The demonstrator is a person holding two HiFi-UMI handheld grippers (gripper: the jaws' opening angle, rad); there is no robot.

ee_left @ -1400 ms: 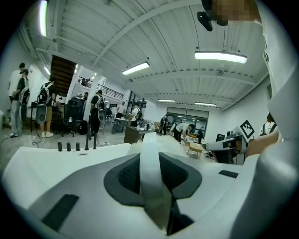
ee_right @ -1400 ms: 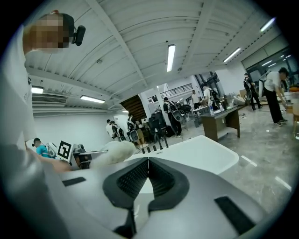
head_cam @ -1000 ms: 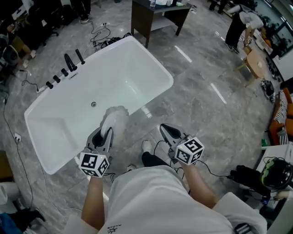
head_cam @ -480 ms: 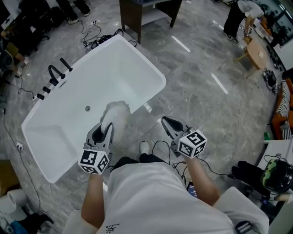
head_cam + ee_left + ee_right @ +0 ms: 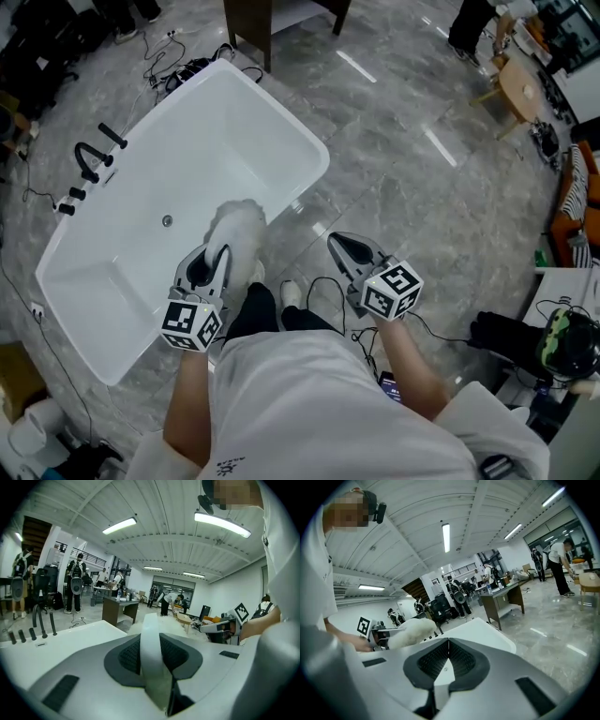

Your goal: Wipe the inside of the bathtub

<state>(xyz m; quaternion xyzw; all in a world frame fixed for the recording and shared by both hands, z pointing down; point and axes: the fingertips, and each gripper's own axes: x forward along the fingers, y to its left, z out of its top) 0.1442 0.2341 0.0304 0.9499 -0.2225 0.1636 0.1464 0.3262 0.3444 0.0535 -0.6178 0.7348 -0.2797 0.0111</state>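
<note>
The white bathtub (image 5: 278,116) lies slantwise on the grey floor at the left of the head view. My left gripper (image 5: 222,251) is shut on the white handle strip (image 5: 151,653) of a fluffy white duster (image 5: 236,230), whose head hangs over the tub's near rim. The duster (image 5: 412,632) and left gripper (image 5: 377,632) also show in the right gripper view, in front of the tub (image 5: 483,630). My right gripper (image 5: 334,238) hovers over the floor to the right of the tub, jaws shut on nothing. The tub's drain (image 5: 167,221) is visible.
Black faucet fittings (image 5: 89,155) stand on the tub's far rim. A dark table (image 5: 272,14) and floor cables (image 5: 187,66) lie beyond the tub. A wooden stool (image 5: 520,89) is at the upper right. My shoes (image 5: 289,292) stand beside the tub's near rim.
The tub has slid left and up in the head view as the person shifted. Both grippers keep their places, and the duster stays in the left gripper.
</note>
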